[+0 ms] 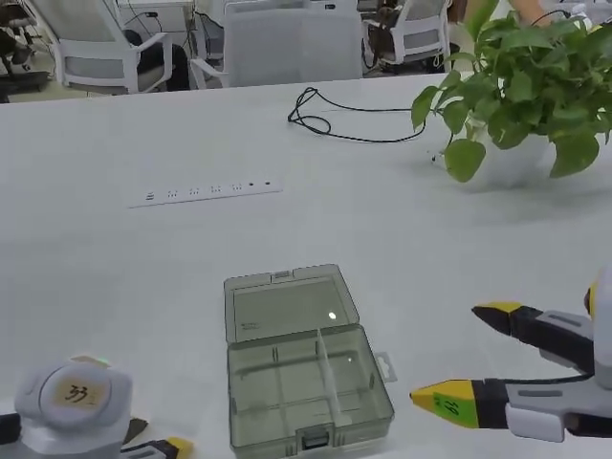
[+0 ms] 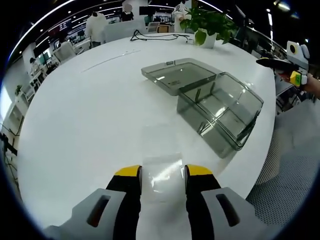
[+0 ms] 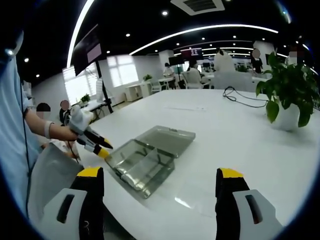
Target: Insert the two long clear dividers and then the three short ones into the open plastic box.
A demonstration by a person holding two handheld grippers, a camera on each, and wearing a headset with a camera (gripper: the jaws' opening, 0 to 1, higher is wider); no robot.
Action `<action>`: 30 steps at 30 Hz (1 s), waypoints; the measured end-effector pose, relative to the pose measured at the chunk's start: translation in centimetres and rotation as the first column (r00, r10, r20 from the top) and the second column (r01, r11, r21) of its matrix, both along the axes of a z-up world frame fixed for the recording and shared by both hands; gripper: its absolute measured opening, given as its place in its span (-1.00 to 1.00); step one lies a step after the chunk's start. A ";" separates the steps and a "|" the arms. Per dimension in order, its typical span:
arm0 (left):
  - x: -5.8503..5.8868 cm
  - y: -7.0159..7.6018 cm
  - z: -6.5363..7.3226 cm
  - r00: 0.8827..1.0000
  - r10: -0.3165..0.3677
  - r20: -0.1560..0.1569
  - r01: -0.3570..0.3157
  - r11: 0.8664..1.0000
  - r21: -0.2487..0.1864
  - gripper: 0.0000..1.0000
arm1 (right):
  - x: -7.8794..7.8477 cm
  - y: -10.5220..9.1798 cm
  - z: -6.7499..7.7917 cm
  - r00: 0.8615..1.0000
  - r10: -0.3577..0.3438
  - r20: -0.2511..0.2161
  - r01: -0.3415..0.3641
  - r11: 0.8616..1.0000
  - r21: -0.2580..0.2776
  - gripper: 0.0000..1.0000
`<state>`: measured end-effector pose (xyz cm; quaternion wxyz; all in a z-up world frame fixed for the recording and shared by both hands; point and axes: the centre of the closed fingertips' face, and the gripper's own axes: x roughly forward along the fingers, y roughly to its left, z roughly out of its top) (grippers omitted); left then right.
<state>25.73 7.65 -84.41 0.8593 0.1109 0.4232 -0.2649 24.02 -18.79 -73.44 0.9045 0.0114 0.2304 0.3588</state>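
The left gripper (image 2: pixel 163 171) has its yellow-tipped jaws drawn in against the two side edges of a short clear divider (image 2: pixel 161 184), which sits flat between them just above the white table (image 2: pixel 75 130). In the head view this gripper (image 1: pixel 158 448) is low at the left, beside the box but apart from it.

The right gripper (image 3: pixel 160 173) has its jaws spread wide with nothing between them. It hovers to the right of the box in the head view (image 1: pixel 469 354), well clear of it.

The open plastic box (image 1: pixel 373 406) stands on the table between the two grippers, its lid (image 1: pixel 287 304) folded back flat behind it. One long clear divider (image 1: pixel 326 368) stands upright inside, running from front to back.

Farther back lie a white power strip (image 1: pixel 206 191) and a looped black cable (image 1: pixel 330 120), with a potted plant (image 1: pixel 526 86) at the right.
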 end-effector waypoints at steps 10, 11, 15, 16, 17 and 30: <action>0.1 0.2 0.3 1.000 0.004 0.004 -0.004 1.000 -0.011 -0.37 | 0.1 0.0 -0.3 1.000 0.006 -0.006 -0.006 1.000 0.005 0.85; 0.1 0.2 0.3 1.000 0.005 0.004 -0.005 1.000 -0.011 -0.37 | 0.1 0.0 -0.3 1.000 0.006 -0.007 -0.006 1.000 0.006 0.85; 0.0 0.3 0.4 1.000 0.009 0.006 -0.009 1.000 -0.014 -0.37 | 0.1 0.1 -0.4 1.000 0.008 -0.010 -0.007 1.000 0.006 0.84; 0.0 0.3 0.4 1.000 0.009 0.006 -0.009 1.000 -0.016 -0.37 | 0.0 0.2 -0.3 1.000 0.007 -0.010 -0.007 1.000 0.006 0.84; 0.1 0.4 0.5 1.000 0.014 0.008 -0.013 1.000 -0.019 -0.37 | 0.0 0.3 -0.3 1.000 0.008 -0.009 -0.008 1.000 0.005 0.84; 0.7 0.9 2.0 0.997 0.066 0.032 -0.063 0.995 -0.079 -0.38 | 0.3 1.0 -0.5 1.000 0.014 -0.012 -0.014 1.000 0.010 0.82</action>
